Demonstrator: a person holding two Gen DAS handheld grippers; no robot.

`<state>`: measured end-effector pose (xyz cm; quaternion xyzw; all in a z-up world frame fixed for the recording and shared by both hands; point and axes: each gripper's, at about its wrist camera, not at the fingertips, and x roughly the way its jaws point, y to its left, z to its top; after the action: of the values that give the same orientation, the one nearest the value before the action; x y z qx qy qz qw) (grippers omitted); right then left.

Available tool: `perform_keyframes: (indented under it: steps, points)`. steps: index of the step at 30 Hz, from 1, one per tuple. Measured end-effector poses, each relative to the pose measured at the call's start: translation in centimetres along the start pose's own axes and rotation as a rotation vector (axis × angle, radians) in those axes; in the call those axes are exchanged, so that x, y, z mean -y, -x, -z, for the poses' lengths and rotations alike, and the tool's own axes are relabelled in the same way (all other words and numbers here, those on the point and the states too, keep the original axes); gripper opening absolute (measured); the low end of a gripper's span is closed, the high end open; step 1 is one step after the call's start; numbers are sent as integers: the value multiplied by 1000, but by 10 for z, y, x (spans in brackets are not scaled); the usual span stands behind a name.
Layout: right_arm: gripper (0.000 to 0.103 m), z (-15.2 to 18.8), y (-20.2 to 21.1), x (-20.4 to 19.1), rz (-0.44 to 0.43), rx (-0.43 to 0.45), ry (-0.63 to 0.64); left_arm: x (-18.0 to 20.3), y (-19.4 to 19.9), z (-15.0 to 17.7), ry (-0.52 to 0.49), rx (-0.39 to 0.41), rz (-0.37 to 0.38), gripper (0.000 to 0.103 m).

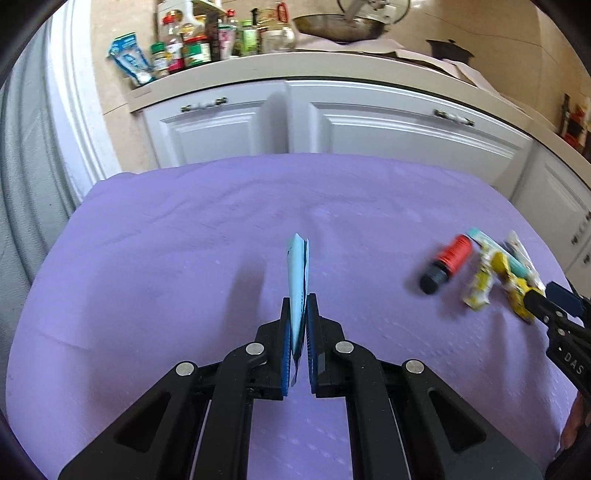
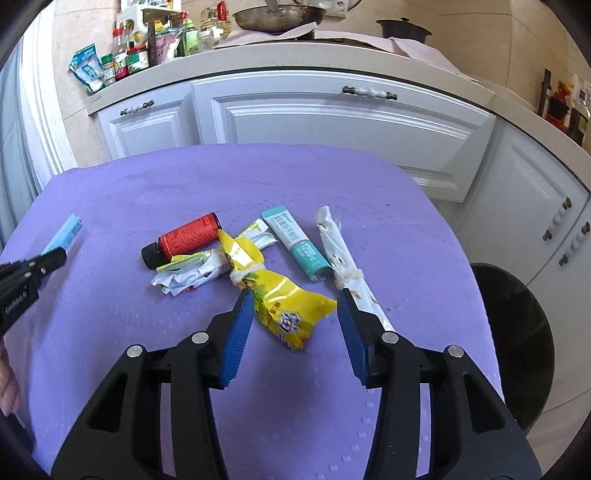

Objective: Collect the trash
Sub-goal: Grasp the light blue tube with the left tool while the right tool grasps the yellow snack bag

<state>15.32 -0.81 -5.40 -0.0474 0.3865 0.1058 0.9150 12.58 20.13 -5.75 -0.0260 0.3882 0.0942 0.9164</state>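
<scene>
My left gripper (image 1: 298, 299) is shut on a light blue flat packet (image 1: 297, 275), held on edge above the purple table; it also shows in the right wrist view (image 2: 66, 230). My right gripper (image 2: 293, 295) is open, its jaws on either side of a yellow snack wrapper (image 2: 284, 299) lying on the cloth. Beside that lie a red bottle with a black cap (image 2: 184, 238), a crumpled white wrapper (image 2: 192, 271), a teal and white tube (image 2: 299, 243) and a long white wrapper (image 2: 343, 258). In the left wrist view the pile (image 1: 480, 266) is at the right, blurred.
The purple cloth (image 2: 184, 177) covers the table. A black bin (image 2: 517, 339) stands on the floor to the right of it. White kitchen cabinets (image 2: 332, 118) stand behind, with bottles, jars (image 2: 140, 48) and a pan (image 2: 277, 16) on the counter.
</scene>
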Motion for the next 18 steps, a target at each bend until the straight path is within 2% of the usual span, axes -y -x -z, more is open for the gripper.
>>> perform_keyframes:
  steps: [10, 15, 18]
  points:
    - [45, -9, -19, -14, -9, -48, 72, -12, -11, -1, 27, -25, -17, 8]
    - [33, -8, -21, -18, 5, -61, 103, -12, -12, 1, 25, -31, -12, 8]
    - [31, -6, -20, -20, 15, -60, 120, -12, -13, 0, 27, -34, -12, 8]
